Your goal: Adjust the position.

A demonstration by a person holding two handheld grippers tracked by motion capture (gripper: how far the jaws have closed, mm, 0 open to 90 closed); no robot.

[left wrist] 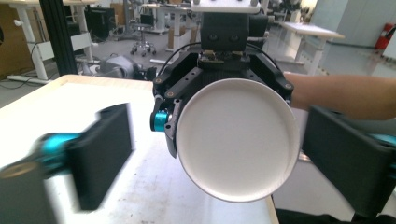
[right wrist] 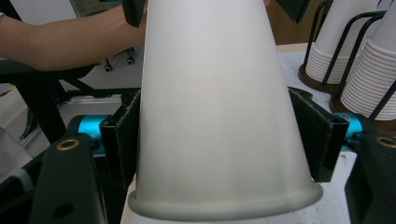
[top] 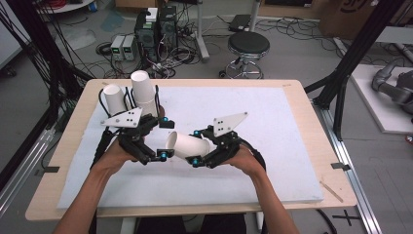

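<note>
While right fingers (right wrist: 219, 140) clamp it, cup (right wrist: 219, 93) top cropped

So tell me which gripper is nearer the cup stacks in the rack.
Left. The left gripper sits just in front of the cup stacks; the right gripper, jaws shut on a white cup, is farther right.

Grey concrete floor (top: 302, 58), scuffed, strewn with loose black cables (top: 302, 29). Wooden table (top: 73, 122) with a white mat (top: 272, 161) over most of its top. Round black stool (top: 248, 45) on chrome legs just beyond the far edge. Two dark computer towers (top: 157, 29) and small white boxes (top: 122, 47) on the floor behind the table, in a tangle of wires. Black frame posts (top: 348, 73) at both sides. White platform (top: 389, 105) at right. Left gripper view: more white desks (left wrist: 310, 32), a red extinguisher (left wrist: 386, 31), bright even light.
</note>
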